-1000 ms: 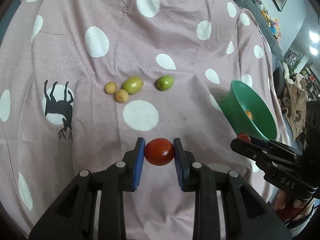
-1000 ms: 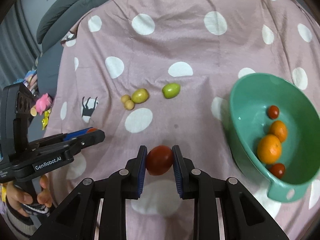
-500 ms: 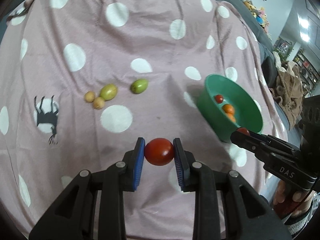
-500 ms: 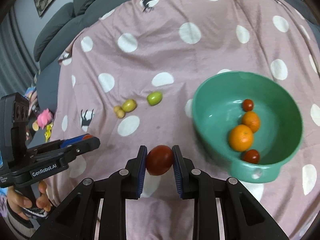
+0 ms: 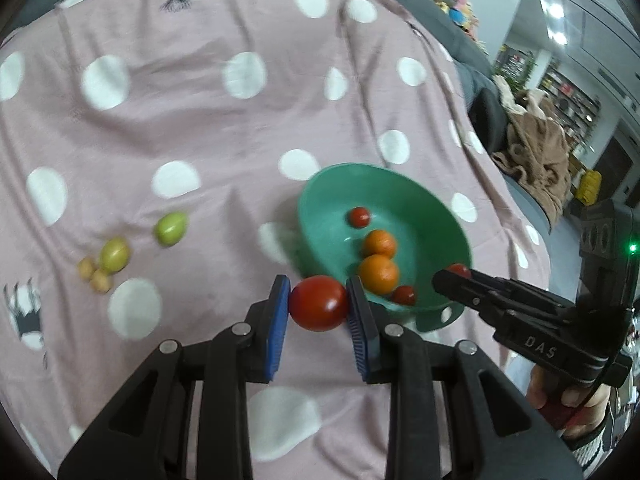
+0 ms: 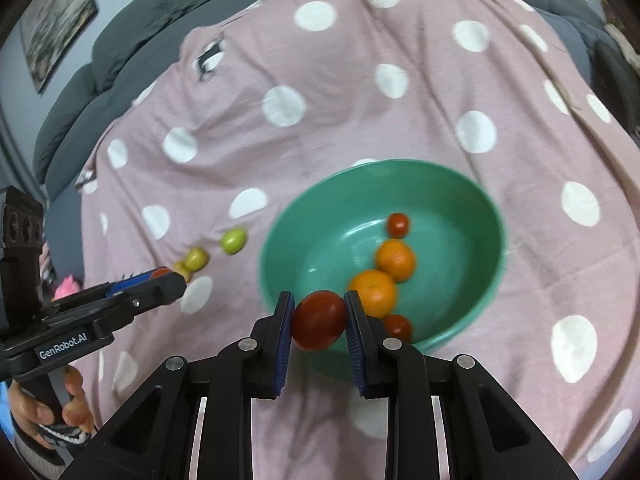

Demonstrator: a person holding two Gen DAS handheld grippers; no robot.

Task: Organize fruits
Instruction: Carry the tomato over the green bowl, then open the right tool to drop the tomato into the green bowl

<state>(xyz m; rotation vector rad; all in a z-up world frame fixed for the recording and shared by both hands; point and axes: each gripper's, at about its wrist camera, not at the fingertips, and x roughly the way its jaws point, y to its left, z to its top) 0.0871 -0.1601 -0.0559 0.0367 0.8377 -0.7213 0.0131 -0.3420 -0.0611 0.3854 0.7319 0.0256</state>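
Observation:
My left gripper (image 5: 319, 304) is shut on a red tomato (image 5: 318, 303), held above the cloth just left of the green bowl (image 5: 328, 200). My right gripper (image 6: 319, 320) is shut on another red tomato (image 6: 319, 319), over the bowl's near rim (image 6: 280, 224). The bowl holds two oranges (image 6: 394, 260) and two small red tomatoes (image 6: 399, 225). On the cloth to the left lie two green fruits (image 5: 171, 228) and two small tan fruits (image 5: 100, 281). The right gripper also shows in the left wrist view (image 5: 456, 276), and the left gripper in the right wrist view (image 6: 168, 278).
The pink polka-dot cloth (image 5: 200, 120) covers a bed or sofa with grey cushions (image 6: 100, 72) behind. Its edge drops off at the right, where brown fabric (image 5: 536, 152) and shelves stand.
Both grippers have moved right towards the bowl with their tomatoes. The bowl now sits much closer, and the right gripper has reached its near rim.

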